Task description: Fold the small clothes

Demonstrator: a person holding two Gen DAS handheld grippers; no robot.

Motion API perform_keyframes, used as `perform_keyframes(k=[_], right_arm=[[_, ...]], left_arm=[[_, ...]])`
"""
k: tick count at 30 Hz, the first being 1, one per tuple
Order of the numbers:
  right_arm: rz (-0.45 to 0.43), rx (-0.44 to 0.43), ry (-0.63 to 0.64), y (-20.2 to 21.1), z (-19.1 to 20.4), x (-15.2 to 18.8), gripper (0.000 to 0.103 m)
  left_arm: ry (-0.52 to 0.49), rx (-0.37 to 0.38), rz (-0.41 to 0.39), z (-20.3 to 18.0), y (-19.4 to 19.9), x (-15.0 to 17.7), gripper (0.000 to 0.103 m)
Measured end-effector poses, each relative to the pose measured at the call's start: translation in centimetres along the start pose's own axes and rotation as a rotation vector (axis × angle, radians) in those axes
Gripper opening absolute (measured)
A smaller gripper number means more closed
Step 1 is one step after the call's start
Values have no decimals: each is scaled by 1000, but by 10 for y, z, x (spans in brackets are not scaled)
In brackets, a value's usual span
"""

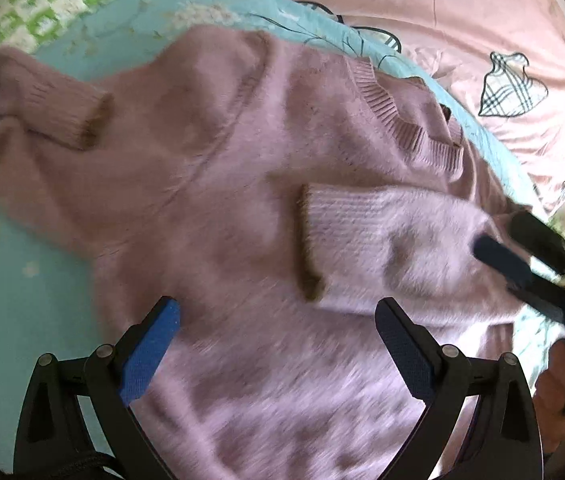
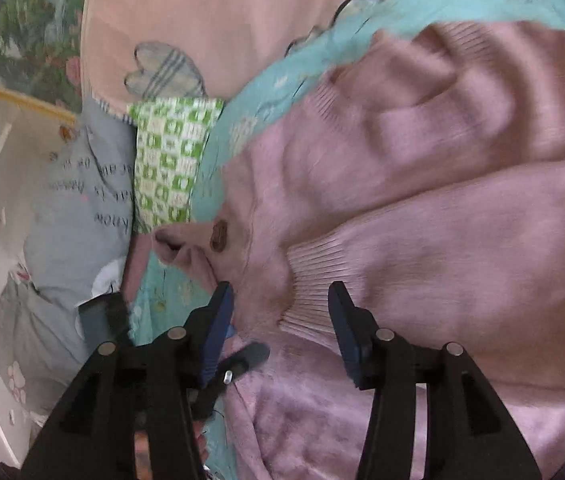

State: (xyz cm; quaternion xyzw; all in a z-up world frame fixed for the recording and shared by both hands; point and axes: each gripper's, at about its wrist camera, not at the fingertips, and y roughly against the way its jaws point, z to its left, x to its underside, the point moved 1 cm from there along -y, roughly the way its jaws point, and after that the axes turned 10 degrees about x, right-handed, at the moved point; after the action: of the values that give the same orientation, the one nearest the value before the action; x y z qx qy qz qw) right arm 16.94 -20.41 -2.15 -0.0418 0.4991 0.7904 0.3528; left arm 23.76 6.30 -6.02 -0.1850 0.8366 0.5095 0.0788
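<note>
Both grippers (image 1: 278,320) (image 2: 280,312) agape over sweater (image 1: 242,208) on teal sheet (image 1: 10,288), pink duvet (image 1: 462,20) behind.

L gripper (image 1: 278,320) is hovering w/ its blue-padded fingers (image 1: 150,352) spread wide, gripping nothing. R gripper (image 2: 280,312) is doing likewise, jaws apart & empty, coming in from the L one's right side. Part of a bare hand (image 1: 558,376) is showing behind it.

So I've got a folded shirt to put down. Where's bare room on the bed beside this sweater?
Free: the teal sheet on the side of the sweater's unfolded sleeve, and the pink cover beyond the collar. Crowded: the grey pillow and green checked cloth.
</note>
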Motion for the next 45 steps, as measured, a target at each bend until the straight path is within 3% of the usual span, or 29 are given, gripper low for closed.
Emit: perform_keyframes(k=[5, 8, 9, 10, 12, 13, 17, 19, 22, 25, 28, 31, 34, 38, 40, 45], right_arm=[[-106, 38, -82, 52, -38, 12, 51], [-147, 57, -131, 75, -58, 21, 51], [-158, 66, -147, 80, -63, 24, 51], [-171, 77, -167, 88, -71, 27, 51], [-192, 97, -187, 99, -81, 32, 51], [-205, 110, -200, 105, -87, 35, 51], [-257, 154, -244, 130, -109, 39, 51], [-285, 181, -257, 141, -118, 39, 51], [-310, 234, -278, 149, -136, 35, 51], [-279, 285, -307, 140, -151, 27, 51], [-252, 332, -300, 126, -162, 17, 62], [-234, 349, -282, 111, -171, 1, 64], [-225, 356, -265, 96, -180, -17, 66], [-131, 383, -246, 57, -194, -35, 65], [-106, 383, -199, 51, -193, -37, 12], [-185, 425, -112, 92, -189, -48, 8]], left_arm=[[3, 72, 77, -20, -40, -21, 98], [-30, 71, 89, -35, -61, -27, 88], [-61, 66, 78, -41, -63, -29, 69], [-92, 60, 73, -46, -64, -30, 38], [-95, 113, 80, -48, -62, -31, 8], [-87, 148, 68, -49, -56, -32, 7], [-140, 135, -104, -50, 2, -37, 6], [-129, 113, -151, -33, 22, -38, 6], [-73, 63, -116, -1, 18, -37, 6], [-20, 50, -117, 17, 16, -33, 6], [-9, 10, -144, 22, 16, -32, 6], [16, -7, -157, 35, 20, -32, 6], [-21, -25, -138, 27, 17, -34, 6], [-32, -32, -126, 20, 10, -34, 6], [-32, -30, -118, 20, 8, -32, 6], [-67, 41, -133, -3, 2, -39, 6]])
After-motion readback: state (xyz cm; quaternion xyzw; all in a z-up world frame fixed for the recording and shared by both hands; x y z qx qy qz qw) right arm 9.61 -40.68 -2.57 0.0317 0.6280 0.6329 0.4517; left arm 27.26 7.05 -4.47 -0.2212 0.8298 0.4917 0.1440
